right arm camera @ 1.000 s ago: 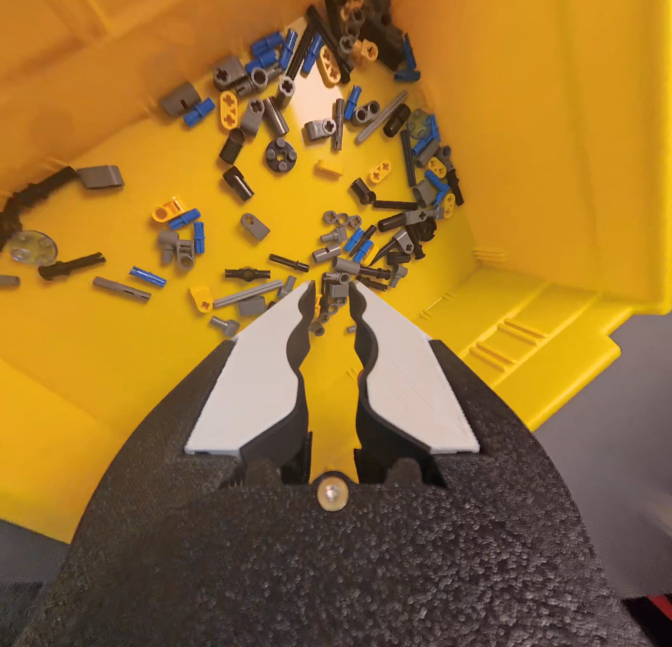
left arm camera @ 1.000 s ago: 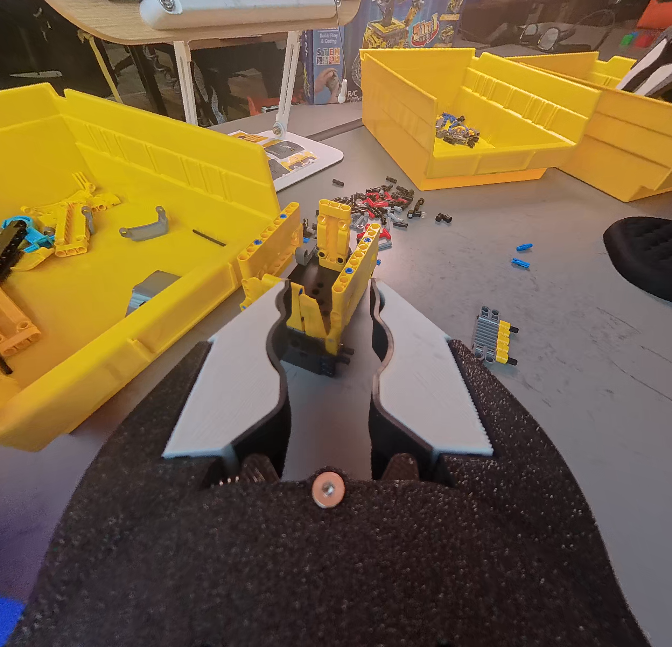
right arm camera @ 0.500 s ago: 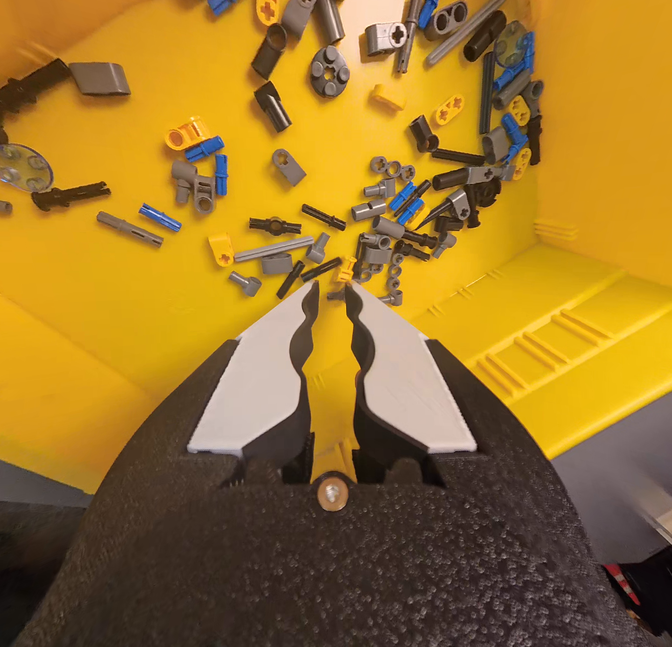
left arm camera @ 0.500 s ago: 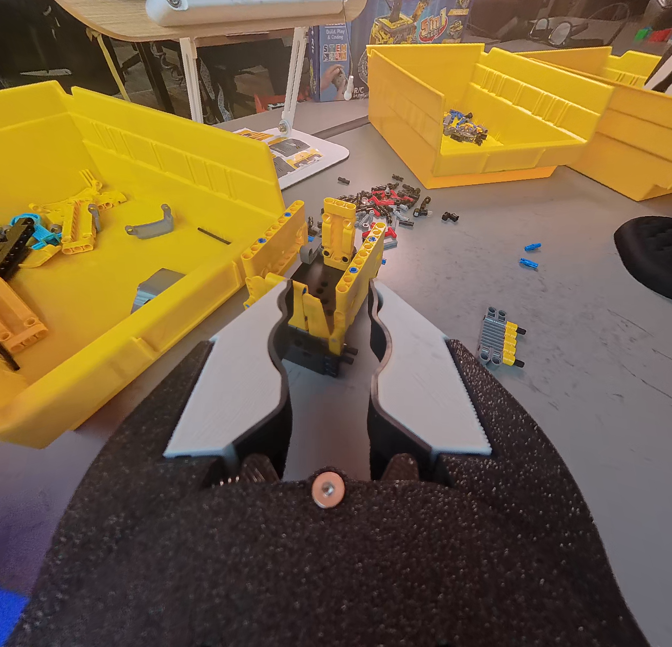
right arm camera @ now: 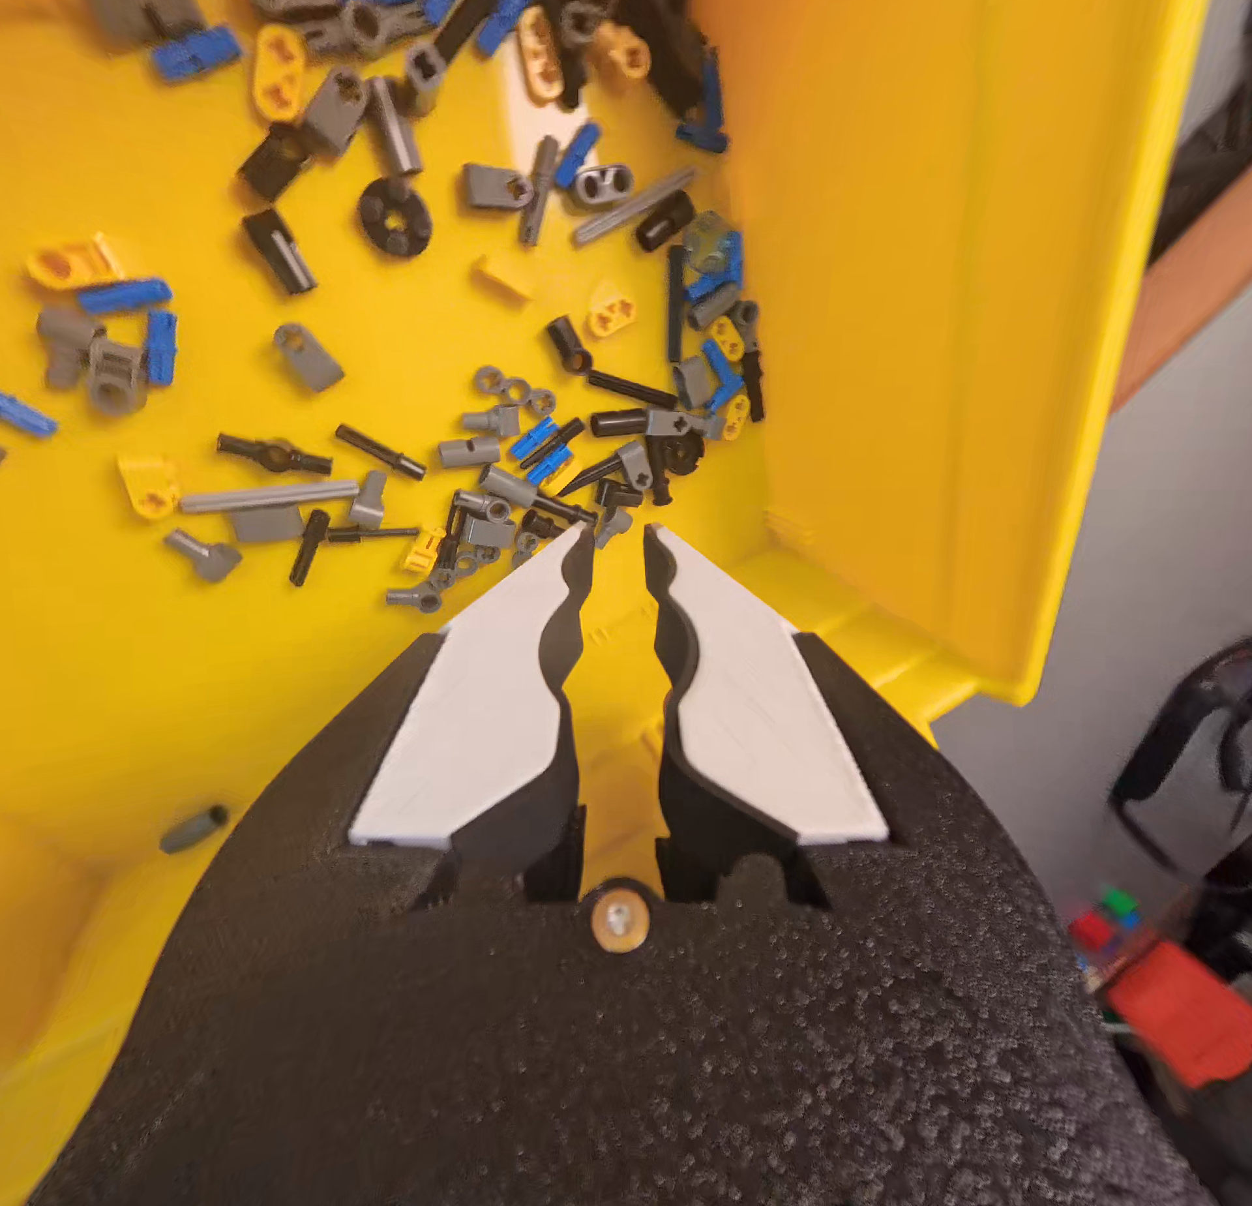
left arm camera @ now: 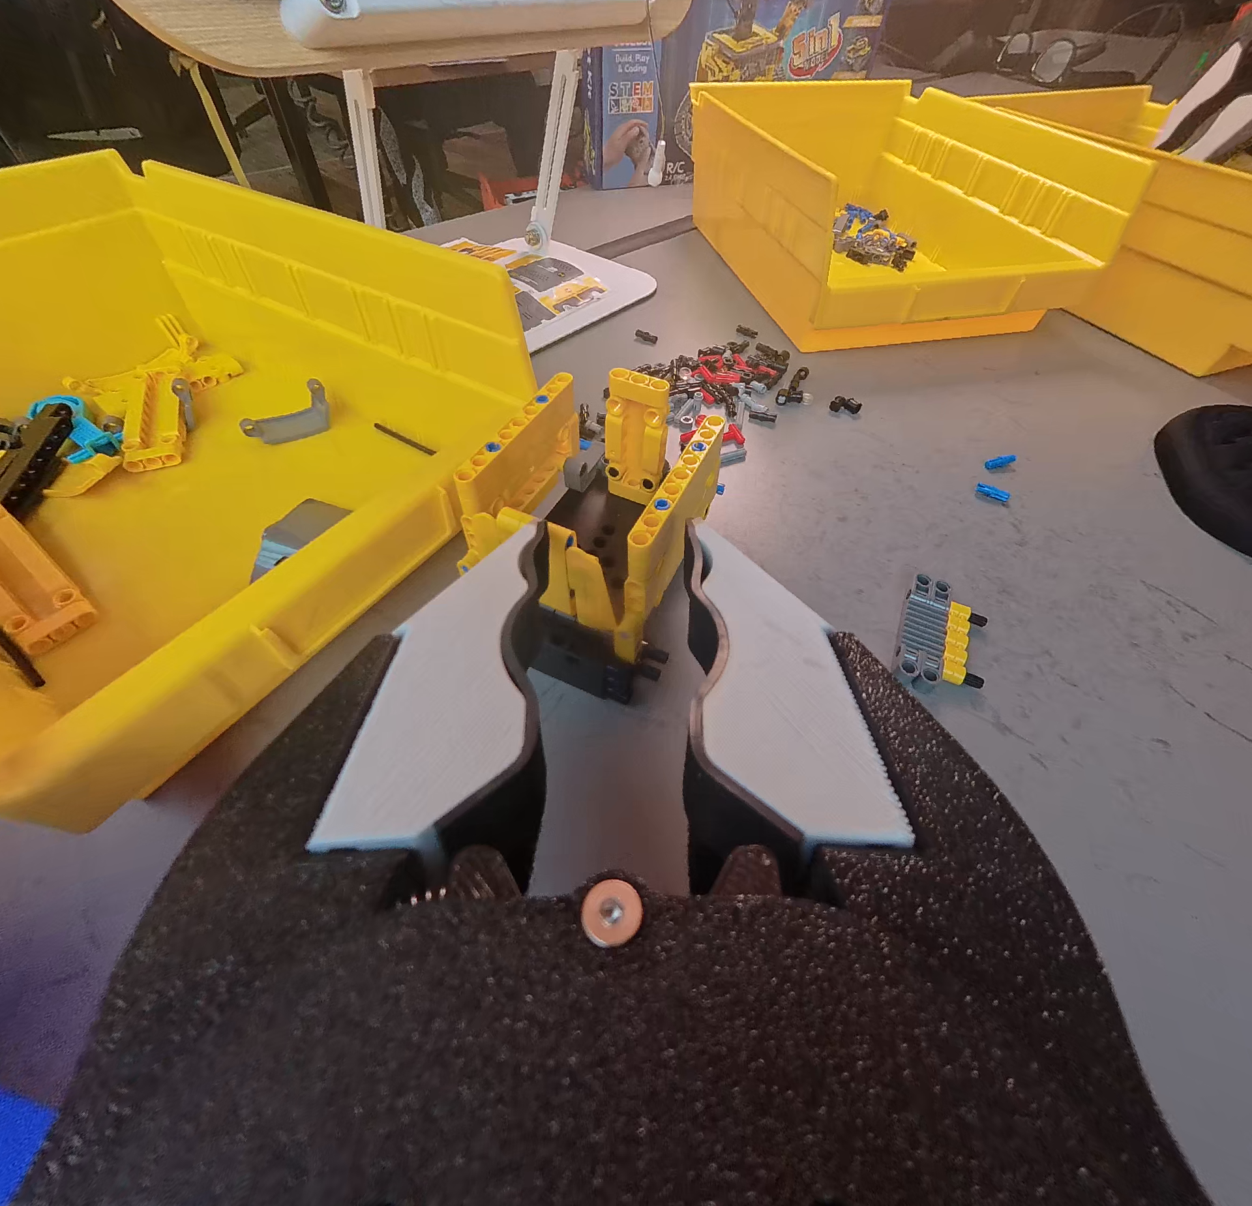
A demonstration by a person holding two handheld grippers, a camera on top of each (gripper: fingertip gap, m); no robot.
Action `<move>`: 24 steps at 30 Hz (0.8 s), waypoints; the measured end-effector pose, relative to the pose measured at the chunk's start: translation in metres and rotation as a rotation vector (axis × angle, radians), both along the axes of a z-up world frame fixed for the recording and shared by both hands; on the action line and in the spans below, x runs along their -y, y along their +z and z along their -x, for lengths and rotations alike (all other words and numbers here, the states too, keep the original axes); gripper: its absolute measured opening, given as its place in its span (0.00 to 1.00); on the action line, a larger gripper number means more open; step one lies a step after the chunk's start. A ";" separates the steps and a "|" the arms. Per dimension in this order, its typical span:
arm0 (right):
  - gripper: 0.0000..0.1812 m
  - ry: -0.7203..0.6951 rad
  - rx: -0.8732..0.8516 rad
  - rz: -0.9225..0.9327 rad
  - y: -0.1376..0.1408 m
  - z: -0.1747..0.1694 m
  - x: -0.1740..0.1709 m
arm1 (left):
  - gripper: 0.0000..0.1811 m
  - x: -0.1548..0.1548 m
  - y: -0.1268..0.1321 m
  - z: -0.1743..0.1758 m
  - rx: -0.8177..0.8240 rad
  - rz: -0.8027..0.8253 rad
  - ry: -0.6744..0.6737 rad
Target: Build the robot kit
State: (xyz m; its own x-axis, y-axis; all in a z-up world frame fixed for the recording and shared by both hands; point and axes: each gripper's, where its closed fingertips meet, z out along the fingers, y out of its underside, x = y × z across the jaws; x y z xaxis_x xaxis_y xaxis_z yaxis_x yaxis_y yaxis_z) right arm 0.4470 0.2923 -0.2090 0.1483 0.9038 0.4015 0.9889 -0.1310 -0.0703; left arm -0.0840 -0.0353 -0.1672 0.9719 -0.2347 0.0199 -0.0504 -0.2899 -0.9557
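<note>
Your right gripper [right arm camera: 615, 530] hung inside the yellow bin [right arm camera: 847, 292], its two white fingers [right arm camera: 488, 685] set a narrow gap apart with nothing between them. Just beyond the fingertips lay a heap of small grey, black and blue building pieces [right arm camera: 542, 469] on the bin's floor, close against its right wall. Farther from that wall lay a long grey axle [right arm camera: 267, 496], a black round piece [right arm camera: 395, 216] and a grey flat connector [right arm camera: 308, 357]. One grey pin [right arm camera: 193, 828] lay apart, beside the gripper's black body.
</note>
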 end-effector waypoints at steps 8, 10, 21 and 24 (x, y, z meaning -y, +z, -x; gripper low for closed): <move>0.06 0.216 0.236 0.123 -0.020 -0.012 0.001 | 0.21 0.000 0.000 0.001 0.006 0.000 0.001; 0.05 0.236 0.230 0.132 -0.021 -0.008 0.000 | 0.20 0.000 0.000 0.001 0.013 0.000 0.001; 0.10 0.251 0.184 0.217 -0.020 0.000 0.002 | 0.20 -0.002 0.000 0.004 0.032 0.002 0.004; 0.10 0.255 0.207 0.228 -0.024 -0.002 0.002 | 0.20 -0.002 0.000 0.004 0.032 0.002 0.005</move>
State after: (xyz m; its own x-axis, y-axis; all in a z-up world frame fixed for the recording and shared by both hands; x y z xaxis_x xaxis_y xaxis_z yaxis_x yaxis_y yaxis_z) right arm 0.4489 0.2900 -0.2326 -0.1557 0.9704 0.1846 0.9819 0.1316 0.1360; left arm -0.0880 -0.0336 -0.1671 0.9719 -0.2299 0.0513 -0.0187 -0.2924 -0.9561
